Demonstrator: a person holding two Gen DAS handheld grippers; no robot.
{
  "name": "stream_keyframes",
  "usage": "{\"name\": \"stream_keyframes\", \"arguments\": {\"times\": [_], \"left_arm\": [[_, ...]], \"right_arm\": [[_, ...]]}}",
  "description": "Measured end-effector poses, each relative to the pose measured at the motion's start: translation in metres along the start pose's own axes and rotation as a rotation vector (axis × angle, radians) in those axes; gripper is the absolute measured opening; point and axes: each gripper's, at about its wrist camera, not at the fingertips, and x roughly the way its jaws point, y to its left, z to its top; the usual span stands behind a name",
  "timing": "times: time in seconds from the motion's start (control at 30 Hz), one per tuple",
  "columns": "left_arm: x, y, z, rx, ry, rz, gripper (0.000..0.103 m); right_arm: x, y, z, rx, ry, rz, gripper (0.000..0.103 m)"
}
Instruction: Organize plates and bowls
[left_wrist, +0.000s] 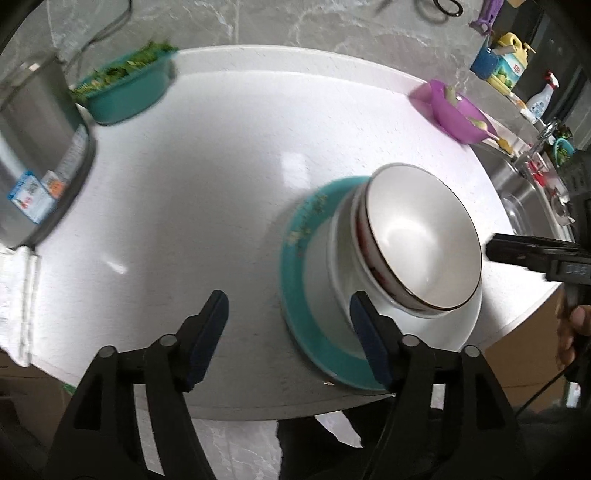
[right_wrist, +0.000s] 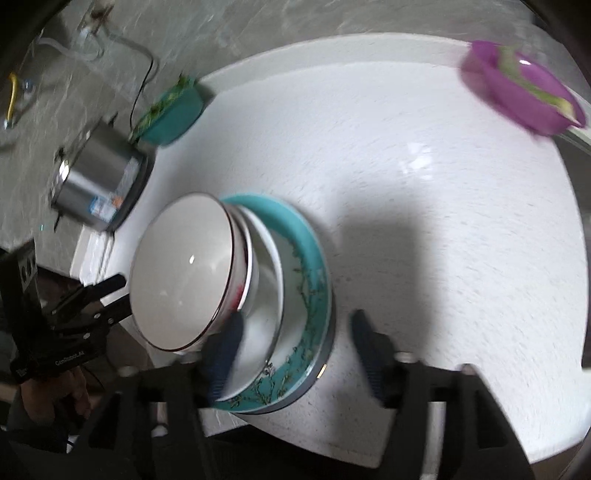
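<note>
Through both fisheye feeds I saw a bright, evenly lit white countertop (left_wrist: 221, 184) with soft glare patches, a dark shadow beside the stacked dishes (right_wrist: 236, 280), motion blur throughout, and heavy bending toward black corners.

Teal floral plate (right_wrist: 310, 273), white bowl (right_wrist: 184, 269)

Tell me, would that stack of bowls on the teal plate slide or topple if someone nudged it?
Probably it would slide first: the teal plate sits flat on a smooth, glossy counter. The top bowl looks glazed and merely nested in the bowls below, so a sharp push might shift it. It all looks ceramic, so likely heavy and breakable.
</note>
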Motion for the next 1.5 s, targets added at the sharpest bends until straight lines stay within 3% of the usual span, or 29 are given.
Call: {"name": "stream_keyframes", "arguments": {"times": [0.13,0.2,0.33,0.43,0.53,0.63,0.7,0.97,1.17,1.5], "left_arm": [[-0.023,0.001,0.008,0.019,-0.063,0.078,0.077],[-0.035,-0.004,0.013,0.034,-0.108,0.141,0.099],[-0.060,-0.015,0.017,0.000,-0.167,0.213,0.100],[-0.065,-0.023,0.017,-0.057,-0.116,0.305,0.100],[-0.068,-0.033,0.006,-0.114,-0.058,0.267,0.100],[-0.074,-0.043,-0.010,-0.195,-0.034,0.178,0.100],[-0.083,-0.052,-0.020,-0.226,-0.041,0.171,0.100],[-0.124,-0.093,-0.044,-0.203,-0.090,0.243,0.100],[-0.141,-0.112,-0.047,-0.142,-0.101,0.217,0.100],[-0.158,-0.101,-0.047,-0.112,-0.127,0.163,0.100]], "right_arm": [[-0.025,0.004,-0.007,0.021,-0.069,-0.065,0.093],[-0.038,0.012,-0.013,0.017,-0.109,-0.089,0.103],[-0.056,0.029,-0.023,-0.028,-0.155,-0.125,0.103],[-0.068,0.040,-0.030,-0.071,-0.195,-0.140,0.103],[-0.088,0.047,-0.036,-0.103,-0.267,-0.106,0.103],[-0.101,0.052,-0.039,-0.110,-0.295,-0.089,0.103],[-0.112,0.053,-0.042,-0.101,-0.319,-0.071,0.103],[-0.133,0.063,-0.060,-0.092,-0.317,-0.123,0.103],[-0.141,0.077,-0.064,-0.063,-0.325,-0.198,0.103],[-0.151,0.086,-0.076,-0.011,-0.342,-0.250,0.103]]}}
